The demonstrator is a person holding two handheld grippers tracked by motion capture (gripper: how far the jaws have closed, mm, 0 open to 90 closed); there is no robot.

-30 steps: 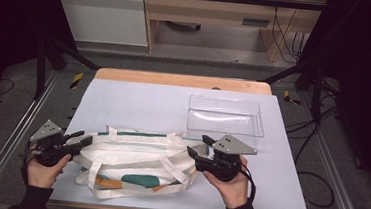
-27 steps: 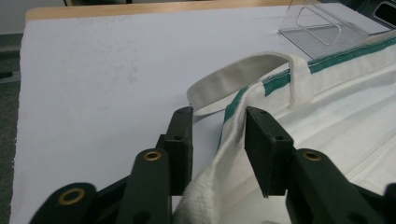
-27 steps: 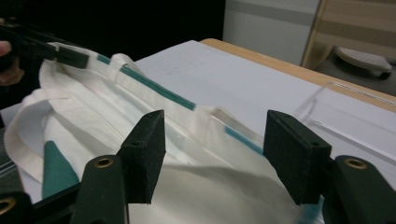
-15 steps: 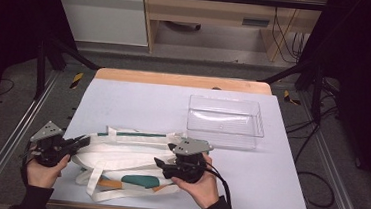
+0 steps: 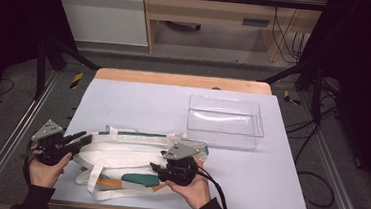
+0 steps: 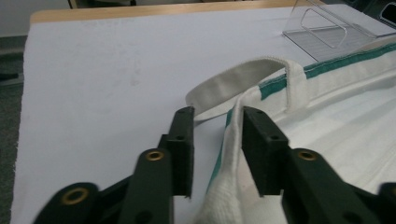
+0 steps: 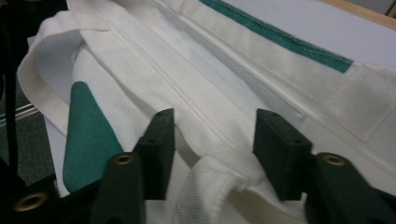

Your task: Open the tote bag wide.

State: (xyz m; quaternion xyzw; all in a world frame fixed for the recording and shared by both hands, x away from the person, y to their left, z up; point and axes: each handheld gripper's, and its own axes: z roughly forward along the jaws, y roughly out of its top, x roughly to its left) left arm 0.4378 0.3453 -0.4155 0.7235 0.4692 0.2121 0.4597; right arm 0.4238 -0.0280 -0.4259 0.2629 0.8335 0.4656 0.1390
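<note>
The cloth bag [image 5: 129, 155] lies flat at the near edge of the counter [image 5: 138, 101], nearer than the clear tray [image 5: 226, 121]. Since a second ago the right gripper [image 5: 156, 166] has moved leftward over the bag's middle, jaws parted around a fold. The left gripper [image 5: 84, 137] stays at the bag's left end, jaws narrowly parted around its edge.

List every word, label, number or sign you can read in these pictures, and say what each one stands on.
None can be read. The white bag shows green trim and coloured shapes, no lettering. The clear tray, the table and both tools, left tool and right tool, carry no legible text.
</note>
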